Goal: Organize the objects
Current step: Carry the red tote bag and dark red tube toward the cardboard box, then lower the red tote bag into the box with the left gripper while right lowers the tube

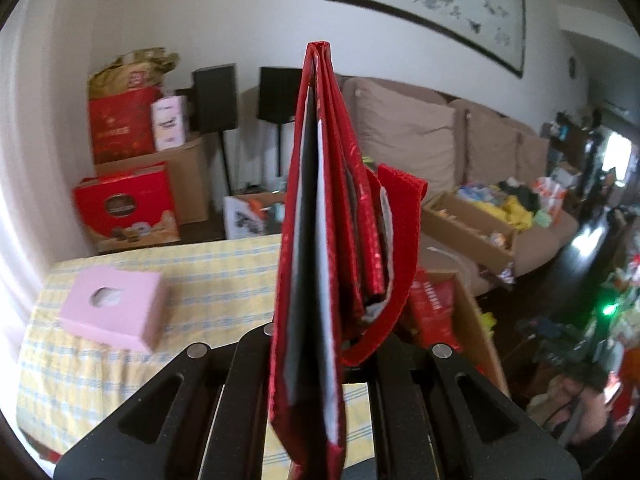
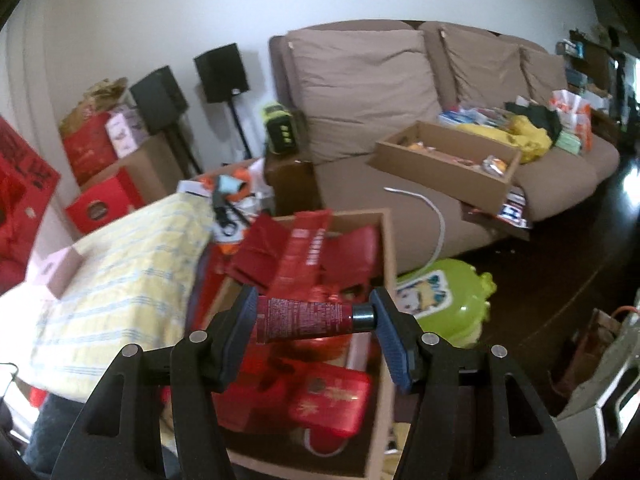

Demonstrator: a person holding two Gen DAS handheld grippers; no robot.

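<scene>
Two pads of the right gripper (image 2: 313, 317) clamp the red tube (image 2: 308, 319) endwise.

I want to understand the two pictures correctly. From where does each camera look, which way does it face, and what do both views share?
Left wrist: sits on the left tool, faces the sofa and checked table; its black fingers clamp a folded red bag.
Right wrist: sits on the right tool, looks down over a cardboard box of red items; its pads hold a red tube.
Shared: sofa, table, pink box, black speakers.
</scene>
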